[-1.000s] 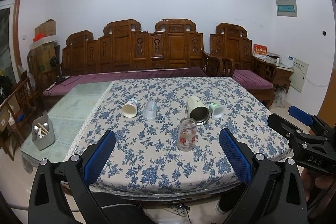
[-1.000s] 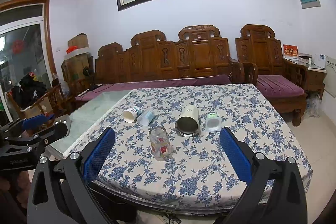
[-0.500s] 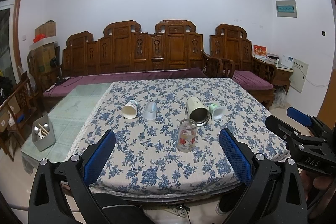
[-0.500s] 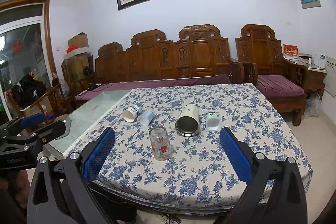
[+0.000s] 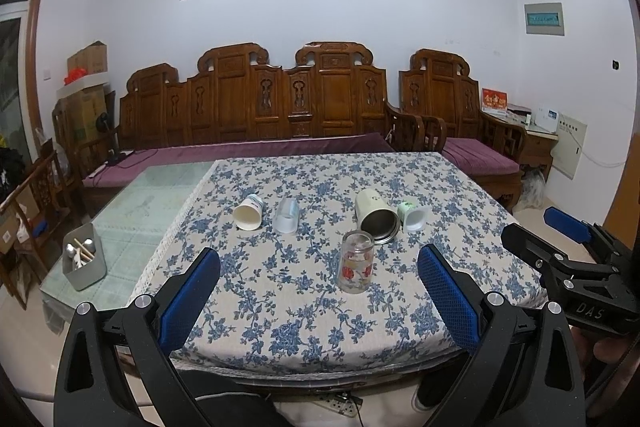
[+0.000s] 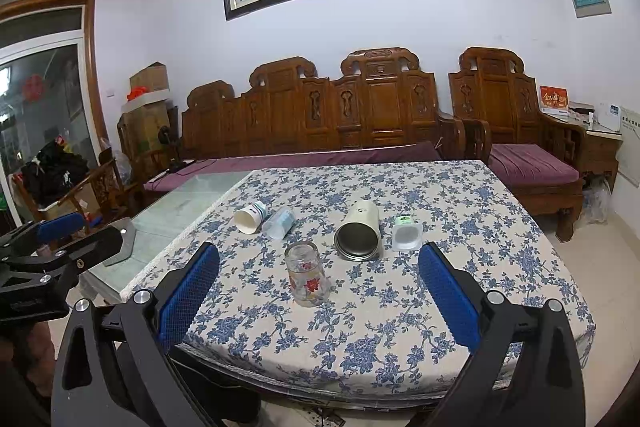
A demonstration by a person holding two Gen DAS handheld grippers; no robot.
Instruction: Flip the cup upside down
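A clear glass cup with red flowers (image 5: 356,262) (image 6: 307,275) stands upside down on the blue floral tablecloth (image 5: 304,291). Behind it lie on their sides a white paper cup (image 5: 249,212) (image 6: 250,217), a clear plastic cup (image 5: 287,215) (image 6: 279,223), a cream metal-lined tumbler (image 5: 375,213) (image 6: 359,231) and a small white-and-green cup (image 5: 414,215) (image 6: 405,233). My left gripper (image 5: 319,301) is open and empty at the table's near edge. My right gripper (image 6: 319,301) is open and empty, also short of the glass.
A grey utensil holder (image 5: 84,261) stands on the bare glass tabletop at the left. A carved wooden sofa (image 5: 256,115) with purple cushions runs behind the table. The other gripper shows at each view's side, the right one (image 5: 568,259) and the left one (image 6: 52,251).
Both grippers have stayed open and drifted slightly; the right gripper has sunk a little in the left wrist view. The cups have not moved.
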